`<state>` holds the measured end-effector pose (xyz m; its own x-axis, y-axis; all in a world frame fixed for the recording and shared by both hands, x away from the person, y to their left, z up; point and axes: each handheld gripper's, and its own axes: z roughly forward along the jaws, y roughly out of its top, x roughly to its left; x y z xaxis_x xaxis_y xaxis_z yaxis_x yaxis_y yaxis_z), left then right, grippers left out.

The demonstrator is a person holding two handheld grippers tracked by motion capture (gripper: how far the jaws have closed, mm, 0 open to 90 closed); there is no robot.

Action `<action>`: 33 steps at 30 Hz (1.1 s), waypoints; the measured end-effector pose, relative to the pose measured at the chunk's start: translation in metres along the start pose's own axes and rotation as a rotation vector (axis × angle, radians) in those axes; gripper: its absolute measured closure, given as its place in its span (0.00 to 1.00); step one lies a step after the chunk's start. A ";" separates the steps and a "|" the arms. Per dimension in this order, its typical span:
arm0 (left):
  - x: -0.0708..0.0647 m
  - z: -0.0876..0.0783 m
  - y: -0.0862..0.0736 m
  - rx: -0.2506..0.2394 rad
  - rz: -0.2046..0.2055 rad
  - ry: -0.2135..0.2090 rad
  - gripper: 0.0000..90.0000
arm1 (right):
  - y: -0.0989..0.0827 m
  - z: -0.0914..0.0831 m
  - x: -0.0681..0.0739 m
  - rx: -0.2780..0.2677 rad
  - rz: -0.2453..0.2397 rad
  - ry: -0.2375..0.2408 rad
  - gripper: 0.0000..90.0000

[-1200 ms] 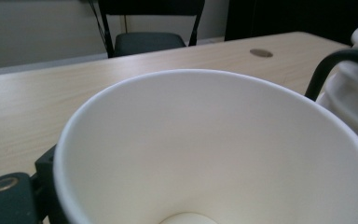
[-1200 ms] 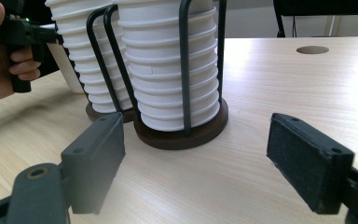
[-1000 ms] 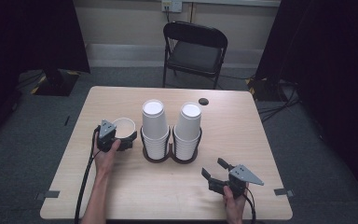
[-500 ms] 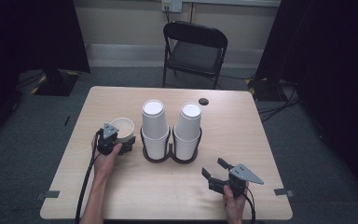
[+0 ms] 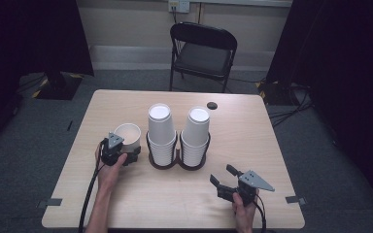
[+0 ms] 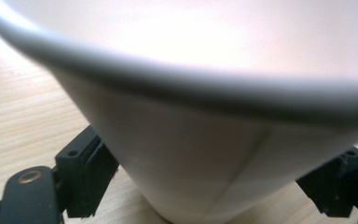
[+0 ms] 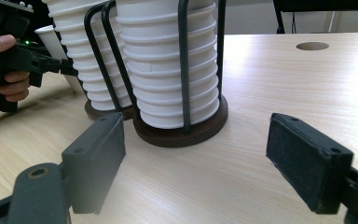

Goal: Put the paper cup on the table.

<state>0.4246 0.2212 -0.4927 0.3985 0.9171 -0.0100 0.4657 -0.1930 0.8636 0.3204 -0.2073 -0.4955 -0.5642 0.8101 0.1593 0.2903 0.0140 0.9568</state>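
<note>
Closing just now, left gripper (image 5: 132, 156) clamps the unmarked paper cup (image 5: 127, 134); right gripper (image 5: 222, 177) rests released.

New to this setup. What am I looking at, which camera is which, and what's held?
No robot here: a person sits at a wooden table with a handheld two-jaw claw in each hand.

The high view looks down from above the person's side. The other two pictures come from cameras riding on each claw, looking along its black jaws.

On the table stand two stacks of upside-down white paper cups, each in a dark wire holder. One single upright cup stands to their left.

The left claw has just been closing, and its jaws sit against both sides of that single cup's lower wall.

The right claw is open and holds nothing, aimed at the holders from the near right.
</note>
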 end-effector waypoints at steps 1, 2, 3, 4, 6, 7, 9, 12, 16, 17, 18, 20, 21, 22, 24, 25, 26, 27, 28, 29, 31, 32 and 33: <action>-0.002 0.000 -0.001 0.004 0.007 0.006 0.17 | 0.000 0.000 0.000 0.000 0.002 -0.001 0.21; -0.002 0.001 -0.003 0.005 0.010 0.003 0.17 | 0.000 0.000 0.000 -0.002 0.003 0.001 0.21; -0.002 0.001 -0.004 0.014 0.010 0.005 0.17 | 0.000 -0.001 0.000 -0.003 0.004 0.002 0.21; -0.002 0.000 -0.004 0.013 0.006 0.012 0.18 | 0.000 -0.001 0.000 -0.001 0.004 0.002 0.21; -0.001 -0.002 -0.005 0.008 0.007 0.020 0.17 | 0.000 0.000 -0.001 -0.001 0.003 0.003 0.21; -0.001 -0.003 -0.005 0.005 0.005 0.022 0.17 | 0.000 0.000 -0.001 0.000 0.004 0.004 0.21; 0.000 -0.006 -0.007 0.001 0.003 0.028 0.17 | 0.000 0.000 -0.001 -0.001 0.002 0.004 0.21; -0.001 -0.009 -0.009 -0.001 0.006 0.032 0.17 | 0.000 0.000 -0.001 0.000 0.004 0.005 0.21; -0.003 -0.013 -0.011 0.001 0.006 0.039 0.17 | 0.000 -0.001 -0.001 -0.001 0.010 0.010 0.21; -0.003 -0.014 -0.012 -0.001 0.005 0.036 0.17 | 0.000 -0.001 -0.001 -0.001 0.014 0.010 0.21; -0.004 -0.016 -0.013 -0.003 0.005 0.038 0.17 | 0.000 -0.001 -0.001 -0.001 0.013 0.010 0.21; -0.004 -0.019 -0.014 -0.004 -0.008 0.027 0.17 | 0.000 -0.001 -0.001 -0.001 0.011 0.011 0.21; -0.005 -0.021 -0.014 -0.003 -0.023 0.015 0.17 | 0.000 -0.001 -0.001 -0.001 0.012 0.010 0.21; -0.006 -0.024 -0.014 -0.014 -0.038 0.003 0.17 | 0.000 -0.001 -0.001 0.000 0.013 0.010 0.21; -0.008 -0.030 -0.014 -0.033 -0.037 0.016 0.17 | 0.000 -0.001 -0.001 0.001 0.013 0.011 0.21; -0.010 -0.033 -0.014 -0.050 -0.054 0.020 0.17 | 0.000 -0.001 -0.001 0.000 0.013 0.011 0.21; -0.011 -0.036 -0.014 -0.067 -0.060 0.024 0.17 | 0.000 -0.001 -0.001 0.000 0.014 0.011 0.21; -0.011 -0.039 -0.015 -0.071 -0.054 0.023 0.17 | 0.000 -0.001 -0.001 0.000 0.014 0.010 0.21; -0.013 -0.041 -0.016 -0.086 -0.062 0.025 0.17 | 0.000 -0.001 -0.001 0.000 0.012 0.010 0.21; -0.014 -0.043 -0.016 -0.088 -0.058 0.027 0.17 | 0.000 -0.001 -0.001 0.000 0.012 0.010 0.21; -0.015 -0.048 -0.019 -0.096 -0.051 0.033 0.17 | 0.000 -0.001 -0.001 0.000 0.014 0.010 0.21; -0.015 -0.050 -0.020 -0.096 -0.043 0.031 0.17 | 0.000 -0.001 -0.001 0.000 0.015 0.010 0.21; -0.016 -0.053 -0.021 -0.098 -0.045 0.030 0.17 | 0.000 -0.001 -0.001 0.000 0.015 0.009 0.21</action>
<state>0.3662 0.2294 -0.4842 0.3545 0.9344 -0.0360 0.4023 -0.1176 0.9079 0.3203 -0.2088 -0.4955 -0.5669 0.8047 0.1761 0.2991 0.0019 0.9542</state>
